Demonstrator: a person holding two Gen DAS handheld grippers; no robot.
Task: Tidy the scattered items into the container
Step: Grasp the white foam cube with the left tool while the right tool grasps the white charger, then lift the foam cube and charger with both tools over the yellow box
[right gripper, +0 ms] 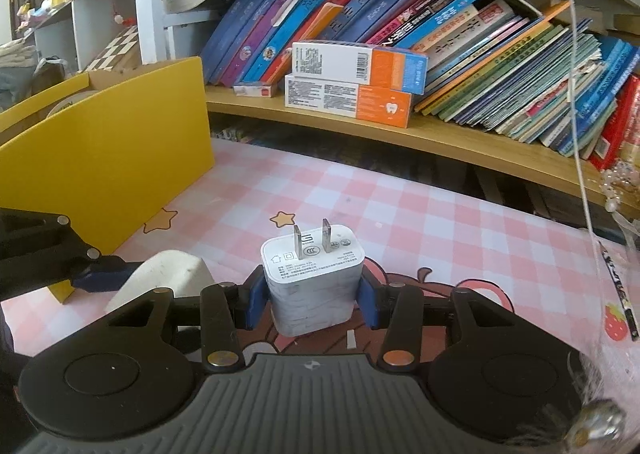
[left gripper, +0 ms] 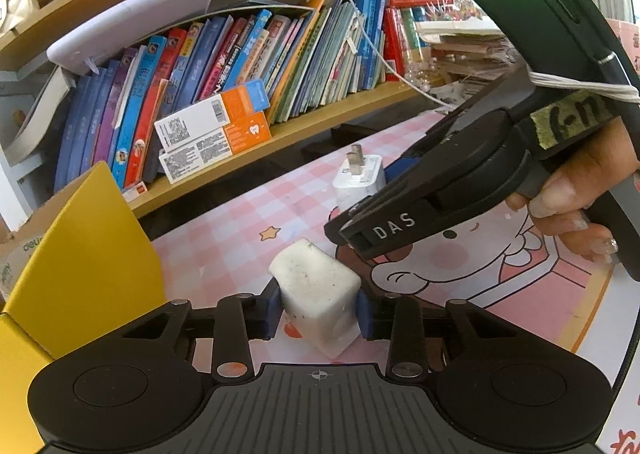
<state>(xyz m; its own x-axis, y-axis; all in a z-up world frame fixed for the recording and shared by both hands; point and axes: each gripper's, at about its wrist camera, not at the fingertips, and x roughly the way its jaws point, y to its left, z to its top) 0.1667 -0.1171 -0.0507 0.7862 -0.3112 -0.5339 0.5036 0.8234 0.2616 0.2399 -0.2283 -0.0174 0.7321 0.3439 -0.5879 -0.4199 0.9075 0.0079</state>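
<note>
My left gripper [left gripper: 318,312] is shut on a dirty white eraser block [left gripper: 316,290], its blue pads against both sides. My right gripper [right gripper: 314,304] is shut on a white plug charger [right gripper: 314,286] with two metal prongs pointing up. In the left wrist view the right gripper's fingers hold the charger [left gripper: 360,176] just beyond the eraser. In the right wrist view the eraser [right gripper: 168,278] and the left gripper's blue fingertip [right gripper: 100,278] show at the left. The yellow box [left gripper: 88,250] stands to the left; it also shows in the right wrist view [right gripper: 108,162].
A pink checkered mat [right gripper: 400,222] covers the desk. A wooden shelf [right gripper: 440,138] with leaning books and two toothpaste boxes [right gripper: 352,90] runs along the back. A white cable [right gripper: 576,134] hangs at the right. A roll of tape [left gripper: 12,262] sits by the yellow box.
</note>
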